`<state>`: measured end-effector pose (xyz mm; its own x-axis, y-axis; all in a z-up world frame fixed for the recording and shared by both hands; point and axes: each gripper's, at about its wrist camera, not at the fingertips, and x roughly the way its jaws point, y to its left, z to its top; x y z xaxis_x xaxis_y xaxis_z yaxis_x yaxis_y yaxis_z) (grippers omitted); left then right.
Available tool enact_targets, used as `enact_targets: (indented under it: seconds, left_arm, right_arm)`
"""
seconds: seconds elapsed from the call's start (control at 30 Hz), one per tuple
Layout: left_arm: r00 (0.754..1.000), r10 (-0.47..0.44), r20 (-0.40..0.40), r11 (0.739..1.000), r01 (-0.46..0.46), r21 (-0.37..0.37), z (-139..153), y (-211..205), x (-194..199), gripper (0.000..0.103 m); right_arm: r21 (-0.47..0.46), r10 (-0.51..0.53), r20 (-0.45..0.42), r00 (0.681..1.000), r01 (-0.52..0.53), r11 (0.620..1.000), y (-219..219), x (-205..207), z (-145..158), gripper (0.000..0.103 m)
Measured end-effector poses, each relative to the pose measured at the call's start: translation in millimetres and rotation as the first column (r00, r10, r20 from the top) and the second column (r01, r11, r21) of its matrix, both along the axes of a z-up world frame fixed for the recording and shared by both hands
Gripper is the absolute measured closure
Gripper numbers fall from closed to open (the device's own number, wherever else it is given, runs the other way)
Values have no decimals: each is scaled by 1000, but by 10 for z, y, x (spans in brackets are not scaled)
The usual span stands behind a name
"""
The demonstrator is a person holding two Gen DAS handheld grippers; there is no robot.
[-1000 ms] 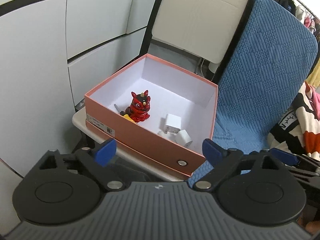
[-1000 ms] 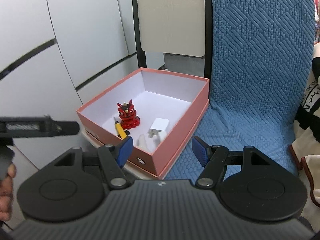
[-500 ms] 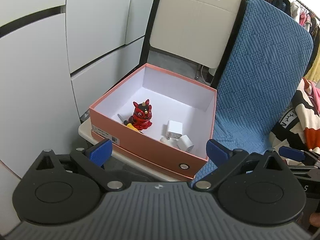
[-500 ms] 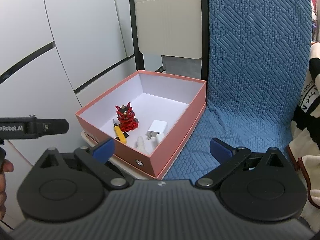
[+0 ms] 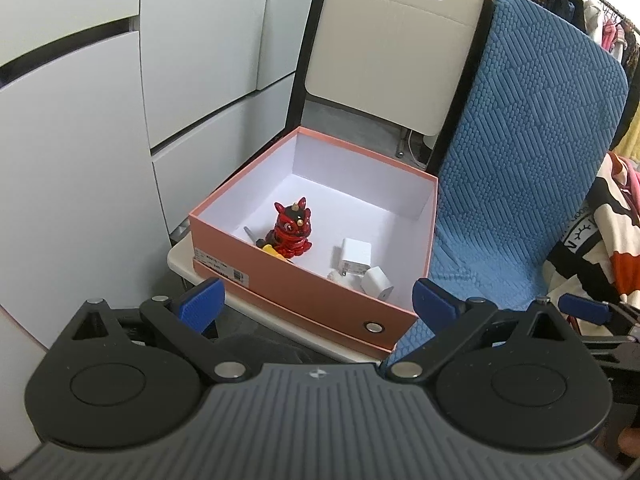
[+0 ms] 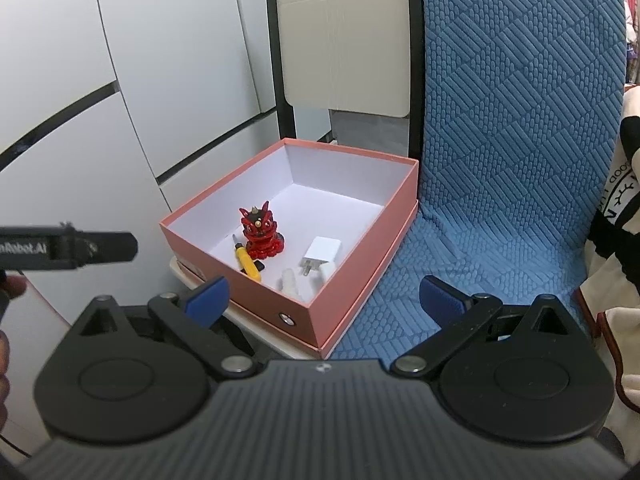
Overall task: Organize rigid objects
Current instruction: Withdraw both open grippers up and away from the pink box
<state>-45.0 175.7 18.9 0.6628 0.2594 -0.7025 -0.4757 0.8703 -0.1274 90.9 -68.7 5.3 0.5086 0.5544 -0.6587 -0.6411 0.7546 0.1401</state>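
Pink card made up the box (image 5: 304,292), which sat open on the seat of a cream chair (image 5: 392,52), its white inside holding every small item. Seen from the left wrist, a red figurine (image 5: 291,227) stood upright at about 9 o'clock from the box's middle, with a yellow-handled tool (image 5: 272,250) lying at its 7 o'clock, touching or nearly touching its base. A white charger (image 5: 355,253) lay at 3 o'clock of the figurine, apart from it, and a second white plug (image 5: 377,282) lay just beside that charger at its 5 o'clock, close to the near wall. A third small white piece (image 6: 289,280) showed more clearly from the right wrist, near the front wall; what it was could not be told.

At 3 o'clock of the box a blue quilted cushion (image 5: 520,168) covered the neighbouring seat, its edge against the box's side. A printed fabric bag (image 5: 592,248) lay at 3 o'clock of the cushion.

The left claw (image 5: 318,300) stood wide, nothing between its blue pads, hovering short of the box's near wall. The right claw (image 6: 325,298) had just been opening and stood equally wide and empty, also short of the box. In the right wrist view the left tool's side showed at 9 o'clock, with a fingertip (image 6: 14,286) beside it.
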Motion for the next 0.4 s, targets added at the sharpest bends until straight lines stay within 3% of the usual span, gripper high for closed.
enact_targets:
  seconds: [0.4]
  left_arm:
    - [1000, -31, 4, 1000, 31, -3, 4, -78, 24, 1]
  right_arm:
    - [-15, -5, -4, 1000, 5, 1000, -38, 18, -22, 0]
